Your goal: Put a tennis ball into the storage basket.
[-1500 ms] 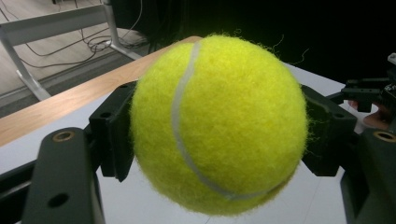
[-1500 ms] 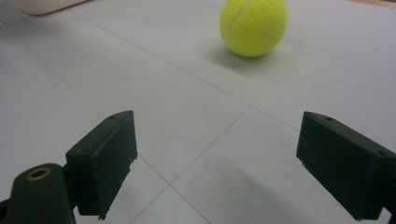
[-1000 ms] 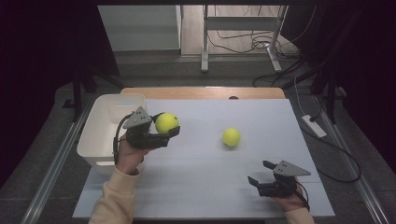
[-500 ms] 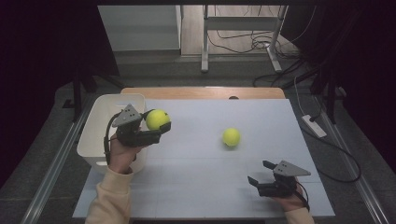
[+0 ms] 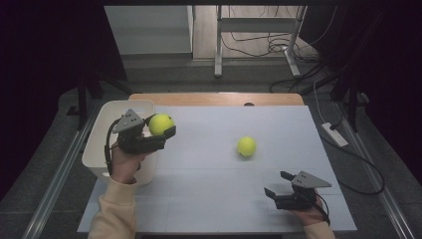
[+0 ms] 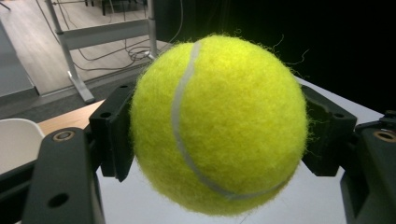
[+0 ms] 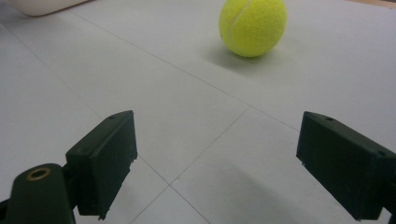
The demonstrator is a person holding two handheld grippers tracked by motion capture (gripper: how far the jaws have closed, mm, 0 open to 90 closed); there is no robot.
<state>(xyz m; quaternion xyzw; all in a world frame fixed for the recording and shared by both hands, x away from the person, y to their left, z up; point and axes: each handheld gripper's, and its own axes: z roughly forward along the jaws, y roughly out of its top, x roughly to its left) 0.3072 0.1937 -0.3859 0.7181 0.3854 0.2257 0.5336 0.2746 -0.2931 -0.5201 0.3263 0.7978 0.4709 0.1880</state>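
My left gripper (image 5: 160, 130) is shut on a yellow-green tennis ball (image 5: 160, 124), held in the air just over the right rim of a white bin (image 5: 99, 144). In the left gripper view the same ball (image 6: 217, 123) sits squeezed between both black pads (image 6: 114, 130). A second tennis ball (image 5: 246, 146) lies on the pale grey table mat, right of centre. My right gripper (image 5: 277, 184) rests low at the front right with its jaws wide apart and nothing between them. The right gripper view shows that loose ball (image 7: 252, 25) ahead on the mat.
The white bin stands at the table's left edge, and a corner of it (image 7: 42, 5) reaches the right gripper view. A wooden table edge (image 5: 214, 98) runs along the back. Metal frame legs and cables (image 5: 259, 45) lie on the floor beyond.
My left gripper has carried the ball leftward and a little up, from over the mat to over the bin's right rim. The right gripper and the loose ball have stayed put.
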